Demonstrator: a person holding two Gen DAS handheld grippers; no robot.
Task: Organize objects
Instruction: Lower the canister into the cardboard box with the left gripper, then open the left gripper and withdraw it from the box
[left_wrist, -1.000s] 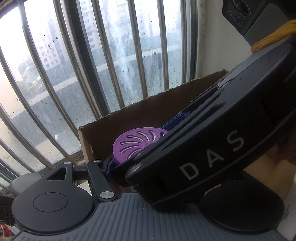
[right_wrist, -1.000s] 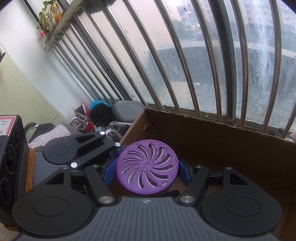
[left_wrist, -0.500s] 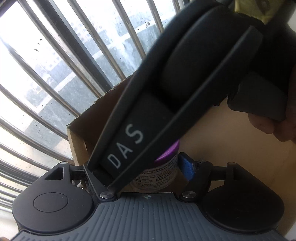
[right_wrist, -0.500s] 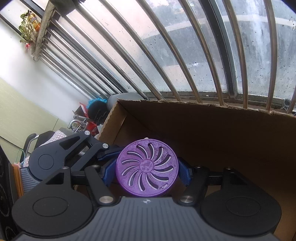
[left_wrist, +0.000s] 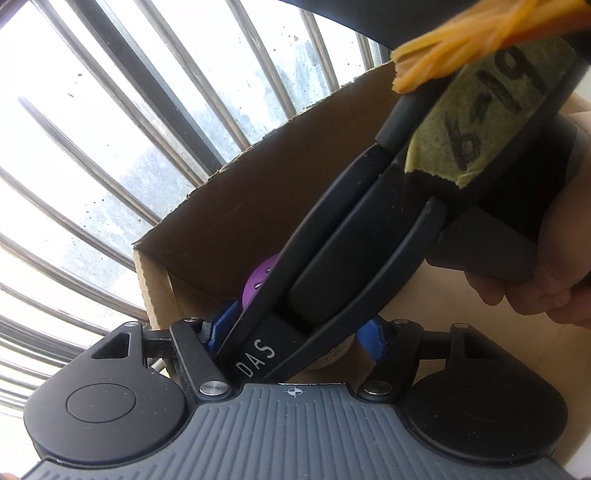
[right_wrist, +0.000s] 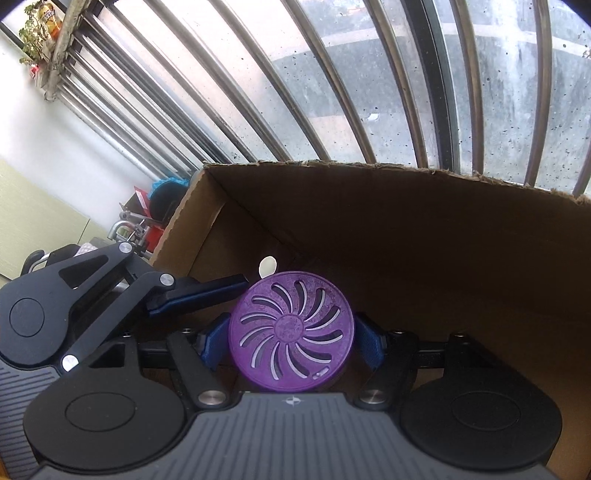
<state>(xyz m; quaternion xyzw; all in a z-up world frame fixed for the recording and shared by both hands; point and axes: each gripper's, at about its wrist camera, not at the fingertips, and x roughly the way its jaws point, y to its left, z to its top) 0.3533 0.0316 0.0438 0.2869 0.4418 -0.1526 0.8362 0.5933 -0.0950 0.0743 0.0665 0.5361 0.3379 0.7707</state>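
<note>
So the right gripper (right_wrist: 291, 341) has its two blue fingers (right_wrist: 369, 341) squeezed onto the sides of a purple can (right_wrist: 291, 330); you're looking straight at its round lid with the swirl-shaped slots. It's being held over the open top of a cardboard box (right_wrist: 406, 236), down between the walls, with the brown back wall right behind it. There's a small white oval sticker or tag (right_wrist: 267, 266) on the box wall just above the can.

The left gripper (right_wrist: 199, 291) comes in from the left side in the right camera's view, one of its blue fingers reaching to just beside the can's upper left edge. In its own camera, the left gripper (left_wrist: 293, 332) has blue fingers (left_wrist: 371, 338) spread on either side of the can (left_wrist: 258, 282), but the black body of the right gripper marked DAS sits across the middle and hides most of it, so I honestly can't tell if those jaws are actually pinching it or just parked around it. A hand (left_wrist: 554, 280) is wrapped around the right gripper's handle at the right edge.

Behind the box is a window with metal bars (right_wrist: 332, 92), and some clutter (right_wrist: 155, 206) sits in the far left corner of the room
</note>
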